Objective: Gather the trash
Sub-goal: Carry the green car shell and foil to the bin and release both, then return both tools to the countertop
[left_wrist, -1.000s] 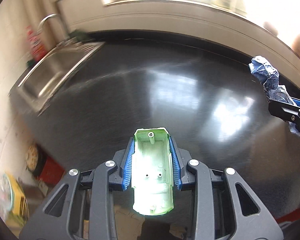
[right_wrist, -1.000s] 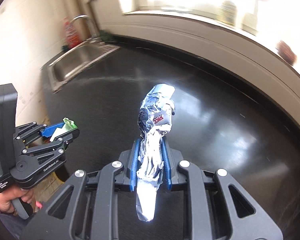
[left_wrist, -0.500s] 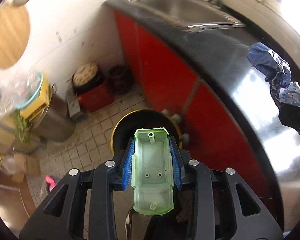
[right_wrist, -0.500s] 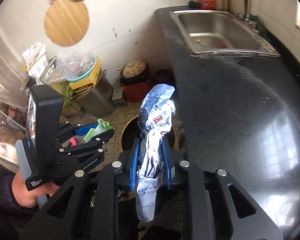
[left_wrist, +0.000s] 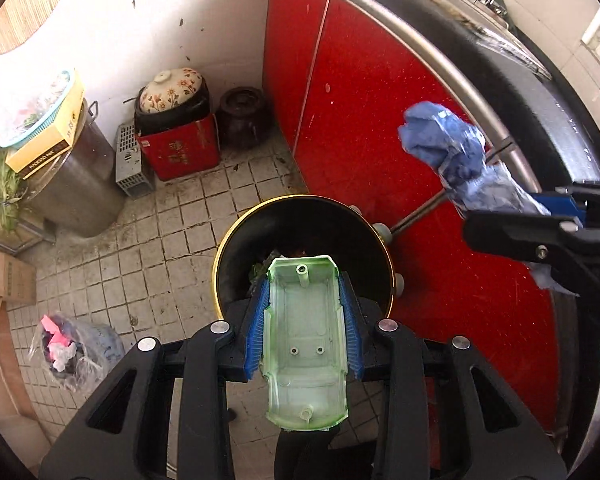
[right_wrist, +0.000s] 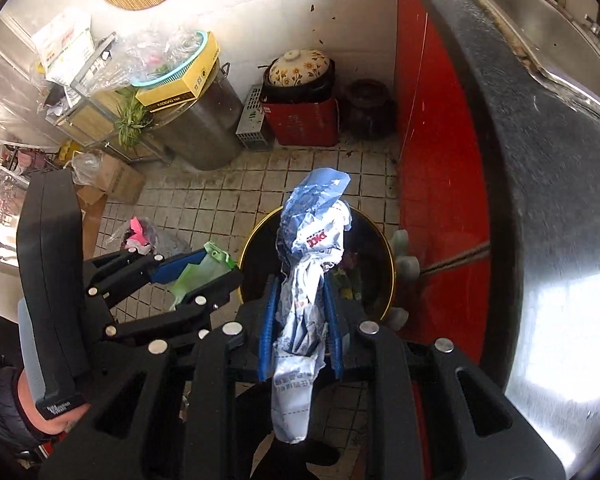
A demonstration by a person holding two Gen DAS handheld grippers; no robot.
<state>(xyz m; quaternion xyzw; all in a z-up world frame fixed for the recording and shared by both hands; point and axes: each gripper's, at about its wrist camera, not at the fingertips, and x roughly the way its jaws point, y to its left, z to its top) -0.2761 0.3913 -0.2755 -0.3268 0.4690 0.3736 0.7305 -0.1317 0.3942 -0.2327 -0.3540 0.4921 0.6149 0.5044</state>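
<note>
My left gripper (left_wrist: 303,280) is shut on a pale green plastic shell (left_wrist: 305,340) and holds it over the near rim of a black trash bin with a gold rim (left_wrist: 236,228) on the tiled floor. My right gripper (right_wrist: 300,280) is shut on a crumpled blue-and-white wrapper (right_wrist: 312,248) above the same bin (right_wrist: 256,236). The wrapper (left_wrist: 452,156) and right gripper (left_wrist: 556,216) show at the right of the left wrist view. The left gripper (right_wrist: 216,268) with the green shell (right_wrist: 200,272) shows at the left of the right wrist view. Some trash lies inside the bin.
Red cabinet doors (left_wrist: 380,120) stand under the black counter (right_wrist: 540,160) on the right. A red box with a flowered clay pot (left_wrist: 172,120), a dark jar (left_wrist: 242,116), a steel drum (left_wrist: 76,184) and a plastic bag of rubbish (left_wrist: 72,348) stand on the floor.
Both grippers have swung from over the countertop down towards the floor, and now hang over the trash bin, closer to it than half a second ago. Both still hold their items.
</note>
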